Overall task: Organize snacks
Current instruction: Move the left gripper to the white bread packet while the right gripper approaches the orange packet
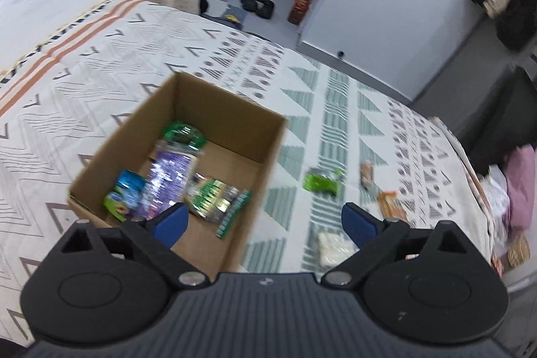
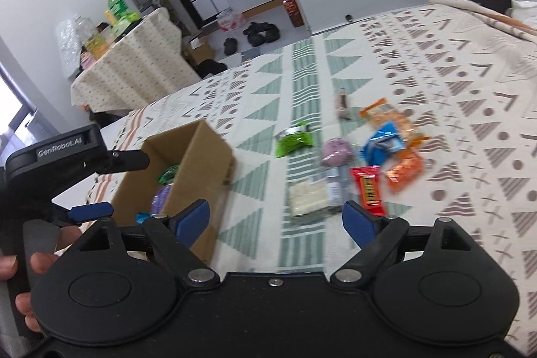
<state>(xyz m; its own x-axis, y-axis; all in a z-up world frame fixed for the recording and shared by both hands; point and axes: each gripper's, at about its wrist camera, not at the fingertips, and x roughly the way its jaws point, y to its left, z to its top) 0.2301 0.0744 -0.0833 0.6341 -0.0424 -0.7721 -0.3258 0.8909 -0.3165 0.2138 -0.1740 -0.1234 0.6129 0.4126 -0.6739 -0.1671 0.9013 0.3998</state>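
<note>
An open cardboard box [image 1: 221,119] stands on the patterned bedspread [image 1: 100,56]. Inside lie a green packet [image 1: 184,135], a purple packet [image 1: 167,176], a blue-green packet [image 1: 126,192] and a green strip pack [image 1: 218,197]. My left gripper [image 1: 265,220] hangs open over the box's near right corner, holding nothing. Right of the box [image 2: 201,163] loose snacks lie on the bed: a green packet [image 2: 294,138], a mauve one [image 2: 337,151], a blue one [image 2: 382,145], orange ones [image 2: 404,171], a red bar [image 2: 369,188] and a white pack [image 2: 308,197]. My right gripper [image 2: 278,218] is open and empty above the white pack.
A hand [image 2: 20,264] holds the left gripper [image 2: 114,187] at the left edge of the right wrist view. Beyond the bed stand a cloth-covered table with bottles [image 2: 134,62] and shoes [image 2: 261,32] on the floor. The bed's edge runs along the far side.
</note>
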